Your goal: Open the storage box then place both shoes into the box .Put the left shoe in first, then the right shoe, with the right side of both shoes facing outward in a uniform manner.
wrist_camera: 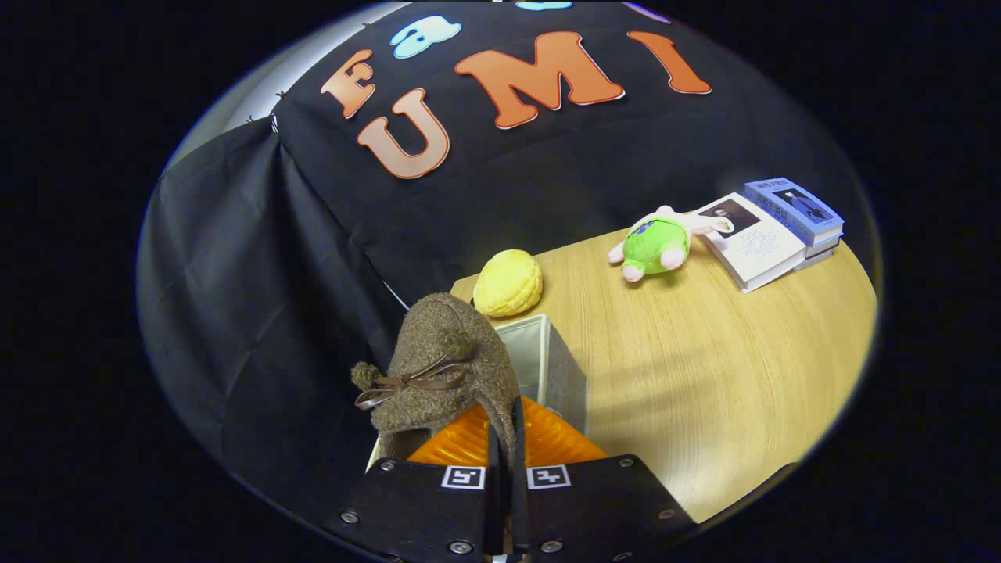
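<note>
Shoe (446,367) in gripper (505,450), over box (559,367) on table (704,375).

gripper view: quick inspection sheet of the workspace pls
surface: light wooden table, bare in the middle
job's things: fuzzy brown shoe with a ribbon bow held above an open grey fabric storage box
clutter: yellow bun-shaped toy, green and pink plush toy, stack of books
grippers: claw shut on the shoe's edge
cables: nothing seen
surroundings: black cloth wall
</note>
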### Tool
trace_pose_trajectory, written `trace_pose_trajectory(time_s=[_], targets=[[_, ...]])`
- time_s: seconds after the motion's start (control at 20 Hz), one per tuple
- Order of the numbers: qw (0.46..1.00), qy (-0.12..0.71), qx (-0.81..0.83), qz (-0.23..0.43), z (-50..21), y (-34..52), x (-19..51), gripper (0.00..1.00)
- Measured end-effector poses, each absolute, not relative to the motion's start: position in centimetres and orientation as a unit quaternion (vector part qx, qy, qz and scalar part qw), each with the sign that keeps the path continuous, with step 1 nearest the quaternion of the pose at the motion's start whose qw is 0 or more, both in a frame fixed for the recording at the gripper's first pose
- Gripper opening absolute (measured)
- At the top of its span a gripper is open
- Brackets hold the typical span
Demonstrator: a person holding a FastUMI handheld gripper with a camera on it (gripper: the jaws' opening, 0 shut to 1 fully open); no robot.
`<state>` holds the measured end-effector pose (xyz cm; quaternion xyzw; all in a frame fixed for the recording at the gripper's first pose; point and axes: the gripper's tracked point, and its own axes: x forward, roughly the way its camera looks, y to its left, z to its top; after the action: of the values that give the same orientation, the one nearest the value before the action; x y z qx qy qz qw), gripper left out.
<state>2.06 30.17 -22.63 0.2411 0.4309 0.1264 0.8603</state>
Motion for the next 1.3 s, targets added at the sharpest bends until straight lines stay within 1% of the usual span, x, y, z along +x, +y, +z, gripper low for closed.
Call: trace_pose_trajectory(time_s=[0.1, 0.2, 0.3, 0.45, 0.5, 0.55, 0.6, 0.65, 0.7, 0.75, 0.8, 1.0, 1.2, 1.3], targets=[[0.856, 0.441, 0.239, 0.125, -23.3, 31.4, 2.2, 0.05], [0.84, 0.46, 0.259, 0.126, -24.1, 33.0, 2.0, 0.05], [0.831, 0.47, 0.265, 0.136, -24.4, 34.5, 1.9, 0.05], [0.834, 0.486, 0.24, 0.106, -26.5, 33.7, 1.4, 0.05], [0.829, 0.487, 0.253, 0.106, -26.4, 34.7, 0.9, 0.08], [0.825, 0.487, 0.267, 0.103, -26.0, 34.6, 1.1, 0.14], [0.825, 0.481, 0.279, 0.105, -25.8, 35.0, 1.0, 0.3], [0.829, 0.468, 0.288, 0.106, -24.9, 34.7, 1.3, 0.38], [0.837, 0.452, 0.292, 0.1, -24.5, 33.4, 2.2, 0.5], [0.843, 0.437, 0.298, 0.095, -23.7, 32.4, 2.5, 0.57], [0.85, 0.422, 0.302, 0.091, -23.0, 31.7, 2.8, 0.66], [0.883, 0.371, 0.27, 0.097, -20.6, 27.3, 2.7, 0.79], [0.925, 0.289, 0.227, 0.093, -17.3, 22.2, 2.2, 0.79], [0.941, 0.254, 0.209, 0.084, -15.7, 19.8, 2.2, 0.81]])
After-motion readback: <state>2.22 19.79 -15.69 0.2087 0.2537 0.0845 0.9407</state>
